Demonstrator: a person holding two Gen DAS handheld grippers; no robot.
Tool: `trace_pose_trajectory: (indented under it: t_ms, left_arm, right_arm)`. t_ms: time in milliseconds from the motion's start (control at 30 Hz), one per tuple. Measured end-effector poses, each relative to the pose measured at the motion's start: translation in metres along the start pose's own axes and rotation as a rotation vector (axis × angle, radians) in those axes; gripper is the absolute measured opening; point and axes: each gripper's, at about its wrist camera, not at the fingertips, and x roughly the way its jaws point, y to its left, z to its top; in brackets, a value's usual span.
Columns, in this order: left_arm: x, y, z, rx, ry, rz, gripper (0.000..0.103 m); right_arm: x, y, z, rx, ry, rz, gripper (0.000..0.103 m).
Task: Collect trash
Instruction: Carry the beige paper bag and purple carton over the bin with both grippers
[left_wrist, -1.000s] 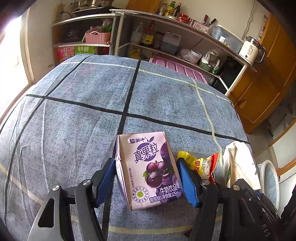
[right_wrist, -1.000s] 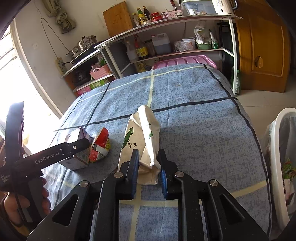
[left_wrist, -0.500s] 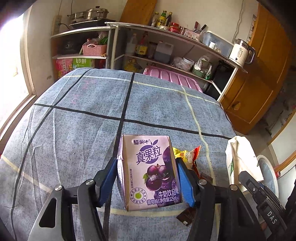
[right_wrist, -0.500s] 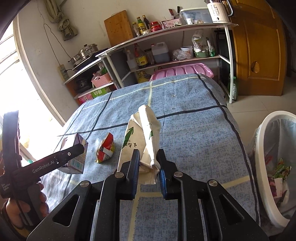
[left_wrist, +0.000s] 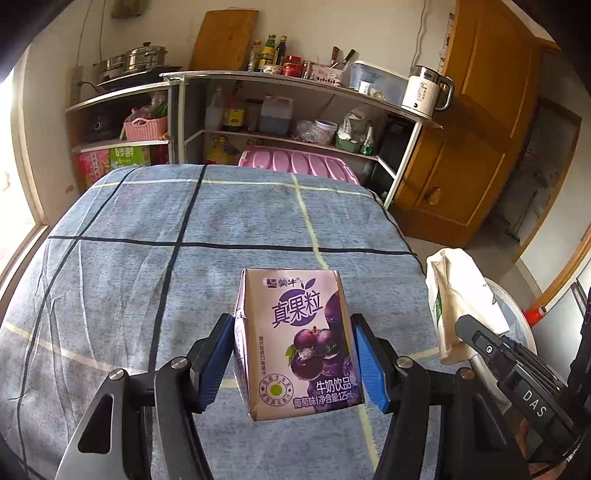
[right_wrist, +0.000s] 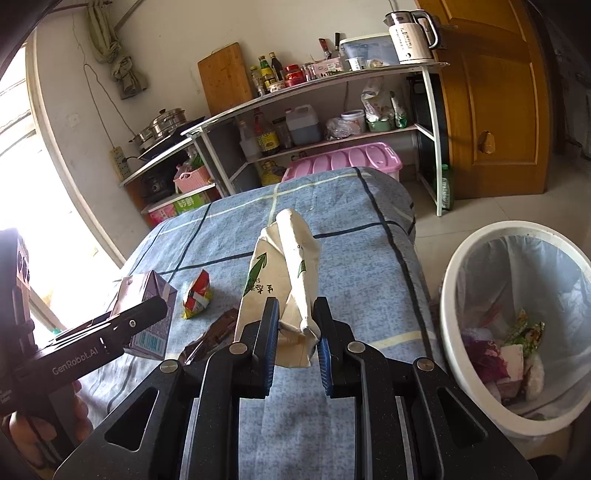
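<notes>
My left gripper (left_wrist: 293, 363) is shut on a purple grape-milk carton (left_wrist: 299, 343), lifted clear of the blue checked tablecloth (left_wrist: 147, 258). In the right wrist view the same carton (right_wrist: 147, 314) hangs at the left in the left gripper's fingers (right_wrist: 122, 325). My right gripper (right_wrist: 295, 332) is shut on the lower end of a crumpled cream paper bag (right_wrist: 284, 273), held above the cloth. That bag (left_wrist: 458, 295) also shows at the right of the left wrist view. A red-and-yellow snack wrapper (right_wrist: 197, 299) and a brown wrapper (right_wrist: 210, 336) lie on the cloth.
A white bin (right_wrist: 454, 295) lined with a clear bag stands on the floor right of the table, with several pieces of trash inside. Metal shelves (right_wrist: 332, 107) with bottles, a pink crate (right_wrist: 343, 162) and a wooden door (right_wrist: 491, 92) are beyond the table's far end.
Both grippers rose and drew back from the cloth with the carton and the bag. The bin has come further into the right wrist view; the snack wrapper left the left wrist view.
</notes>
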Motion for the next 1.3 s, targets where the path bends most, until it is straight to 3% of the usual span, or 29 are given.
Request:
trace_pose_trajectory:
  t_ms: [800,1300]
  left_arm:
    - [0.007,-0.152,-0.021,0.225,0.034,-0.187,0.063]
    - [0.041,-0.243,-0.042,0.344,0.131,-0.301,0.063]
  right_arm:
    - [-0.085,-0.116,-0.010,0.148,-0.083,-0.171,0.020]
    - [-0.099,-0.194,-0.019,0.229,-0.018,-0.310,0.020]
